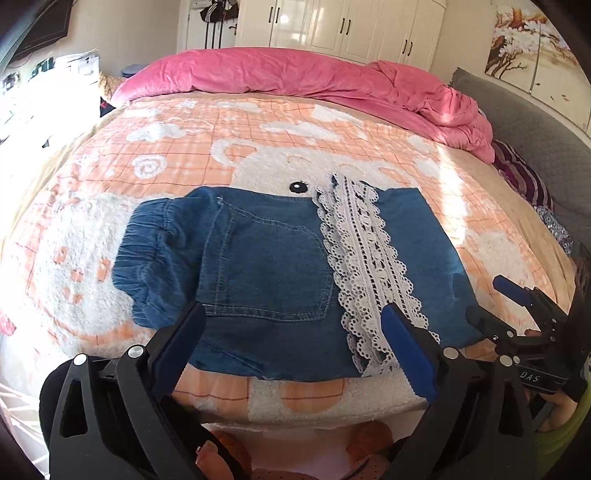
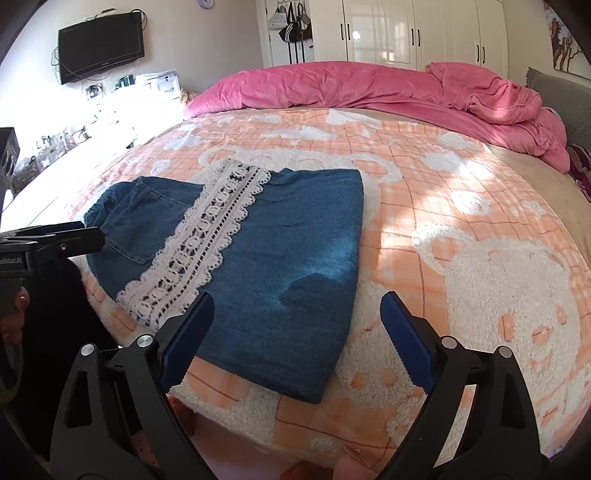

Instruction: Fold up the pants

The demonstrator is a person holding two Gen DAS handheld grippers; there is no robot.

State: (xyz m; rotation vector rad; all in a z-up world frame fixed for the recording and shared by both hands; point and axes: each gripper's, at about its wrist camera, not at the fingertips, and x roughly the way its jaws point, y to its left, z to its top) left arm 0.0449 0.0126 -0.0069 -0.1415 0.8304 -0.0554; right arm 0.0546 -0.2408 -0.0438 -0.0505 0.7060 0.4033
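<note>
Blue denim pants (image 1: 266, 266) lie folded on the bed near its front edge, with a white lace band (image 1: 365, 266) across them and a back pocket facing up. They also show in the right wrist view (image 2: 291, 258), with the lace (image 2: 199, 243) to the left. My left gripper (image 1: 293, 321) is open and empty, hovering just above the near edge of the pants. My right gripper (image 2: 297, 314) is open and empty above the right end of the pants; it also shows at the right of the left wrist view (image 1: 491, 299).
The bed carries an orange-and-white fleece blanket (image 1: 184, 147) with a bear pattern. A pink duvet (image 1: 295, 74) is bunched along the far side. A grey headboard (image 1: 535, 129) is at right, white wardrobes (image 2: 406, 33) behind, a wall TV (image 2: 99, 44) at left.
</note>
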